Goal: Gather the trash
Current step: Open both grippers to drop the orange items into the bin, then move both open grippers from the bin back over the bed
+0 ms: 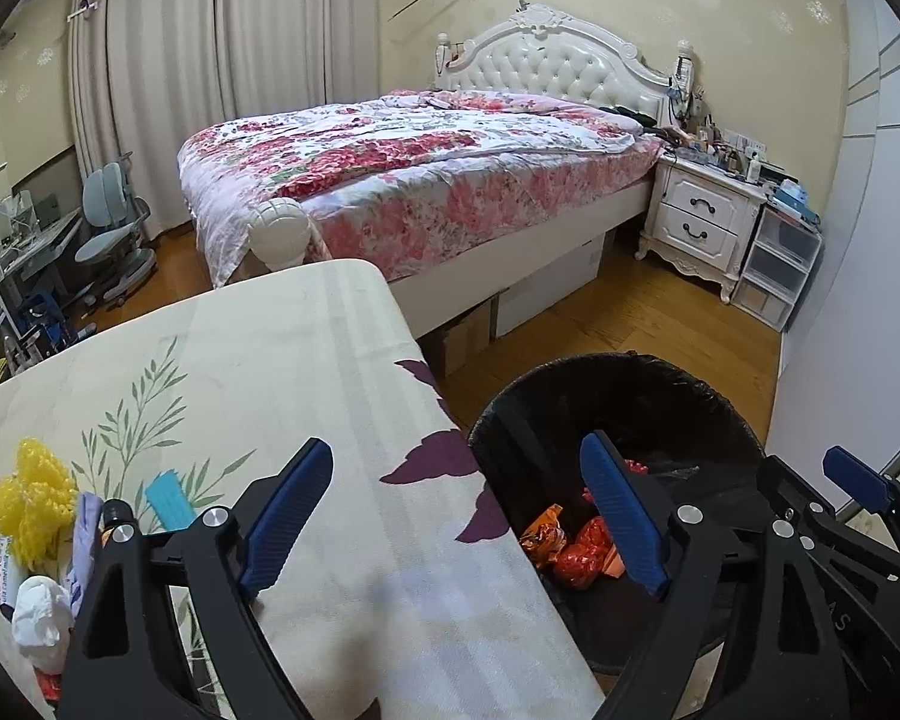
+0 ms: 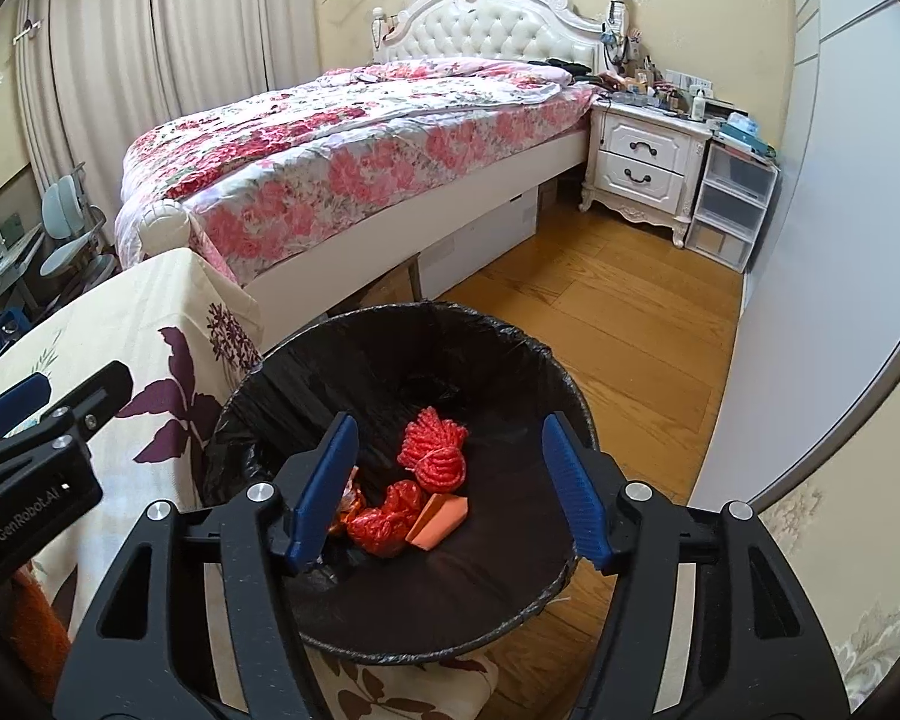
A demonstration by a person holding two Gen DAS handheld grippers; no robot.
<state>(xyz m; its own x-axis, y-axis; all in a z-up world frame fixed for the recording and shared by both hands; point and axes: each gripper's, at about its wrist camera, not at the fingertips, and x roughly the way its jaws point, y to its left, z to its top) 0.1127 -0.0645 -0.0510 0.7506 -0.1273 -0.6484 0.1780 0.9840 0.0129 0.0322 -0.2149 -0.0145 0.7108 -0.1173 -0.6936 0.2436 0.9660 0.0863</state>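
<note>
A black-lined trash bin (image 2: 546,360) stands on the floor beside the table; it also shows in the left wrist view (image 1: 708,396). Inside lie red mesh wads (image 2: 435,450), an orange wrapper (image 2: 345,510) and a pink block (image 2: 438,519). My right gripper (image 2: 450,495) is open and empty above the bin. My left gripper (image 1: 456,519) is open and empty over the table's right edge. On the table (image 1: 342,420) at far left lie yellow mesh (image 1: 30,498), a teal piece (image 1: 171,504), a white crumpled wad (image 1: 39,612) and a lilac scrap (image 1: 87,528).
A bed (image 1: 426,180) with a floral quilt stands beyond the table. A white nightstand (image 1: 702,216) and clear plastic drawers (image 1: 780,264) stand at the back right. A white wall panel (image 2: 810,300) runs along the right. A desk chair (image 1: 111,228) stands at the left.
</note>
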